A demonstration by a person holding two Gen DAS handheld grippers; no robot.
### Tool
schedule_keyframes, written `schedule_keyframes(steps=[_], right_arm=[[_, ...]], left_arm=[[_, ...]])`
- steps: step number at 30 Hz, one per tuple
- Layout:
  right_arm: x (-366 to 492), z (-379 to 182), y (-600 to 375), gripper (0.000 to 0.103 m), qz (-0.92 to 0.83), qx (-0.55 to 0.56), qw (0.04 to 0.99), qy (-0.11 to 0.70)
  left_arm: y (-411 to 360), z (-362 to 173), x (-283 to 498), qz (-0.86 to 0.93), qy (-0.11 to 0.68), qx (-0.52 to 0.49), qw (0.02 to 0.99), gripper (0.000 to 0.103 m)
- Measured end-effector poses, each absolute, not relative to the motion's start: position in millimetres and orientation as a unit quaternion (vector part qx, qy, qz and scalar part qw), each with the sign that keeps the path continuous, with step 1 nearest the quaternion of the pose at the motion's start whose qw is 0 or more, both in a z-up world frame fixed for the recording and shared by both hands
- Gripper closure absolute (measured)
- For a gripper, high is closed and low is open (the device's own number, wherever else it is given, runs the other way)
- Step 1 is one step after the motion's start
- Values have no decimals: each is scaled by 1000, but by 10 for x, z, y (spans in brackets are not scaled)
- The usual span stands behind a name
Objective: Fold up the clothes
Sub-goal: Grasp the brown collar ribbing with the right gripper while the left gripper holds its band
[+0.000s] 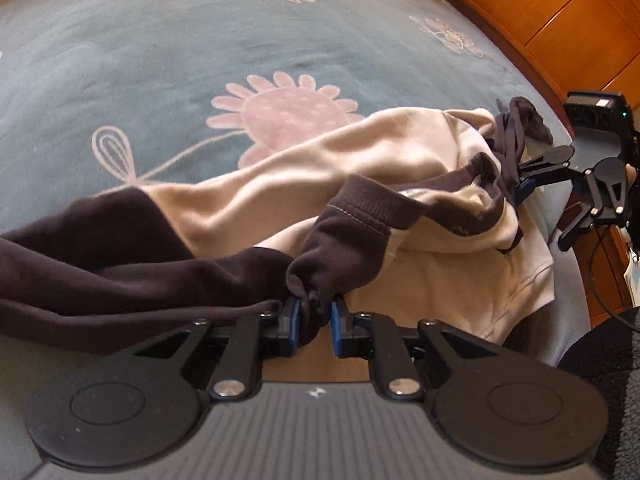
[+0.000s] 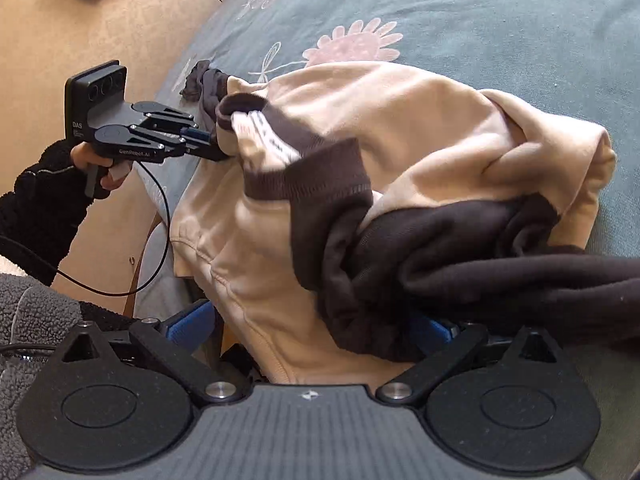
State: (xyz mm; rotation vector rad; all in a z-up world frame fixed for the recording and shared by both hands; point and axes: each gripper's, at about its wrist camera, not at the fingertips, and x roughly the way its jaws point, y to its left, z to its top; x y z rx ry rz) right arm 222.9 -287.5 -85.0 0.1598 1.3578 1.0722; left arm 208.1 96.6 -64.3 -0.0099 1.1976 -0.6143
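the sweatshirt [image 1: 360, 152] (cream body, dark brown sleeves and ribbing) lies bunched on the bed at its near edge, partly lifted between your two tools.

left gripper [image 1: 314, 320]: narrow, pinched on a gathered fold of dark sleeve just below the ribbed cuff [image 1: 360, 204]. right gripper [image 2: 310, 324]: jaws wide, with the other dark sleeve and some cream cloth lying between them. one blue pad [image 2: 188, 320] stands bare beside the cloth, so treat this side as not yet clamped.

handling: expect a soft, thick, limp fabric (probably fleece-backed). it should be light, will not hold a shape, and will sag and drag wherever it is unsupported. it is not fragile and looks unlikely to slip from the pads, but a thick bunch can roll out of a shallow pinch. take hold at firm edges: cuff ribbing, shoulder seam or hem band. grip a single layer there where you can, since a wad hides which layers you hold.

surface: the blue-grey blanket [image 1: 140, 60] with pink flowers is plush and yielding, so cloth will tend to cling and not slide. lift before you move it.

room: wooden drawers [image 1: 560, 8] stand close along the far side of the bed. a tan floor [image 2: 60, 40] lies beyond its edge. mind the cable [image 2: 160, 208] hanging from the left tool.
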Motion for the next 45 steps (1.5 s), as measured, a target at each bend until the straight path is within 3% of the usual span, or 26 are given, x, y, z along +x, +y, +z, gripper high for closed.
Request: schedule_keyframes(steps=[6,8,12,16,17,29,40,45], right_arm=[[2119,-398,-2888,0,465,26,691,552],[2075,-275,-2897,0,467,15,707,530],[2093,-204,-2868,0,475,16,722,503],[2188,-318,-2770,0,484,27,717,501],[2225,-368,-2749,0,485,31,715,502],[2511,-900,-2581,0,484,80,698,521],[2359,-731,-2581,4,537,113,678,490],[2215,-652,-2553,8,550,67,666,499]], left_arm=[[969,-468,1954,-272,523,12,807,85],[921,-422,1929,-267,515,37,814,78],[817,-314,1917,-268,496,92,821,75],[726,-240,1960,-291,472,127,822,50],[693,-244,1984,-298,468,136,821,49],[463,-561,2086,-376,503,137,766,49],[371,-569,2143,-411,501,99,755,51],[430,-585,2045,-419,515,133,736,51]])
